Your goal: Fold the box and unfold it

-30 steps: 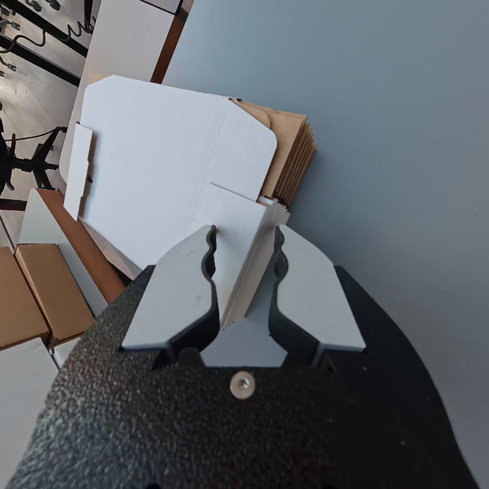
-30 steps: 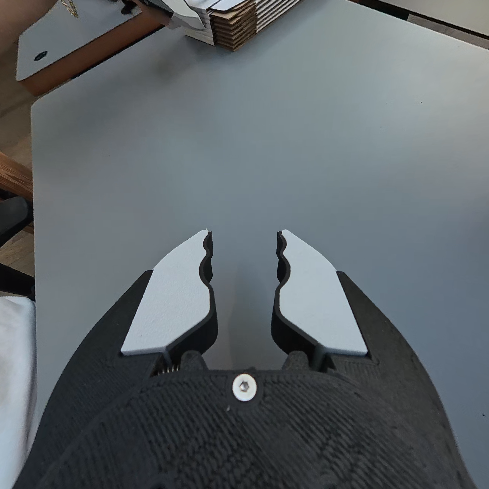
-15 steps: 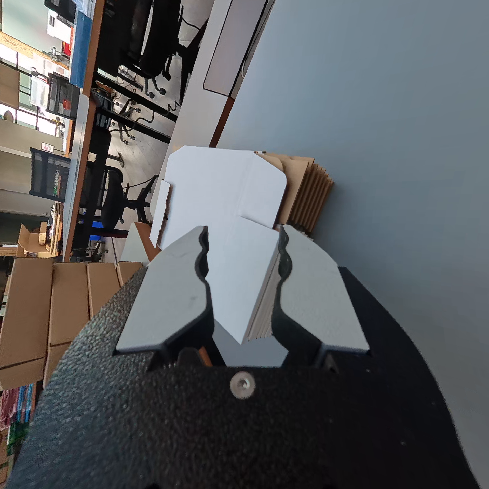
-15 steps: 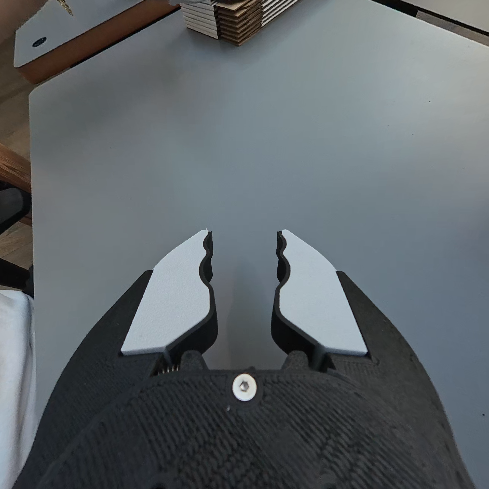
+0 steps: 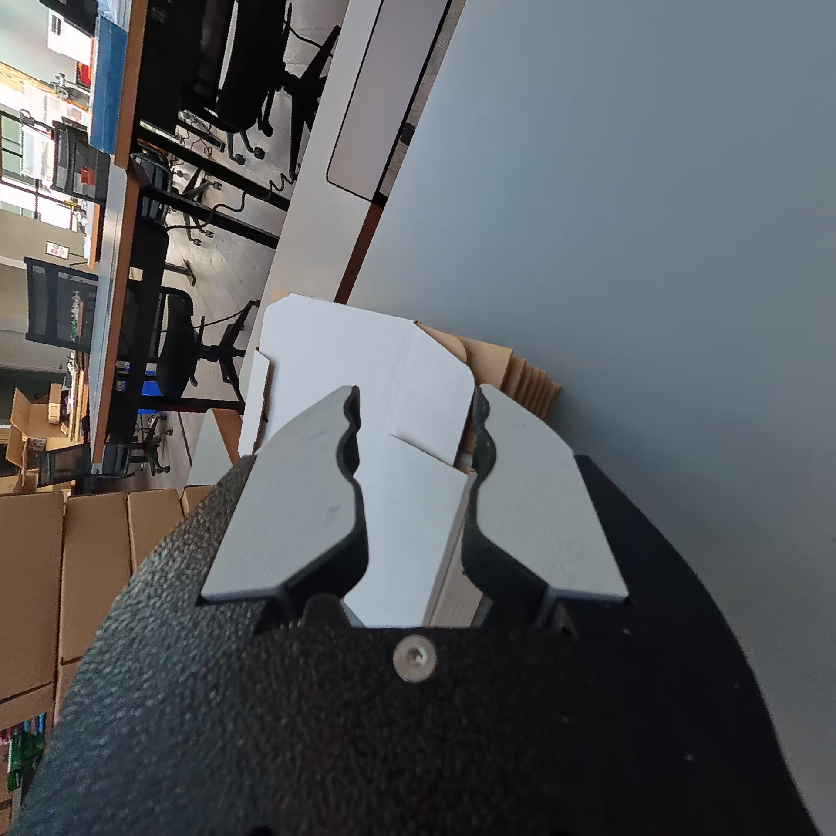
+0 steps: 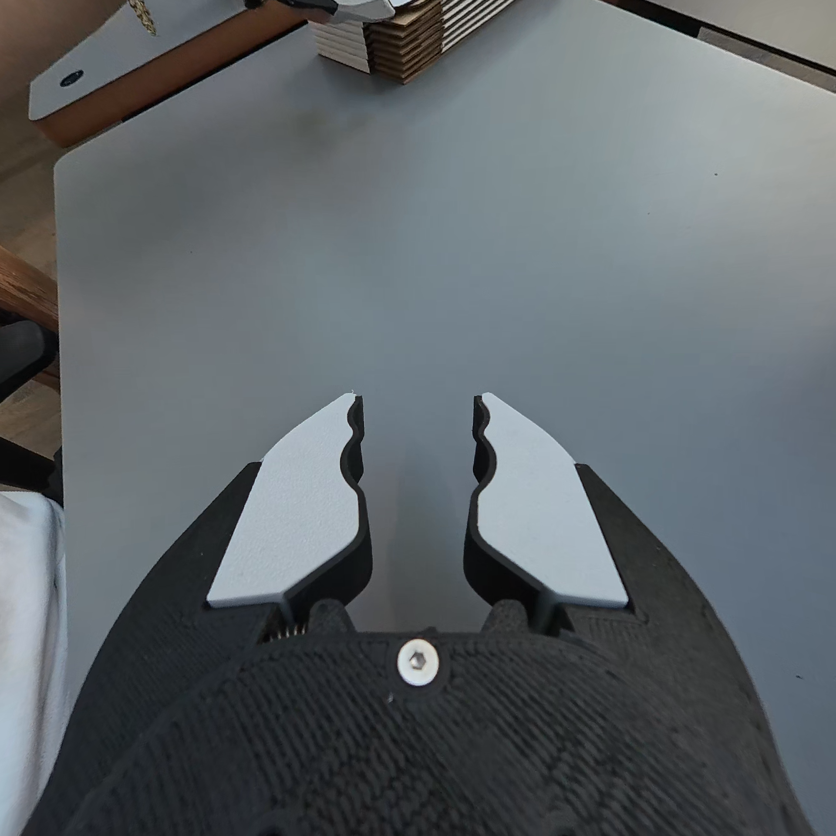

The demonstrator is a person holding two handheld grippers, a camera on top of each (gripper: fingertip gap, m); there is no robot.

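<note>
The box [image 5: 362, 366], a flat white cardboard blank, lies on top of a stack of flat blanks [image 6: 402, 49] at the far edge of the grey table [image 6: 452, 271]. The left gripper [image 5: 416, 398] is spread around the stack's near corner, not pinching it. The right gripper [image 6: 417, 400] hangs spread and empty over bare tabletop, well apart from the stack.

An office workspace: rolling desk chairs [image 5: 176, 362], long desks [image 5: 122, 190] and stacked cardboard cartons [image 5: 68, 565] surround the grey table [image 6: 407, 226].
</note>
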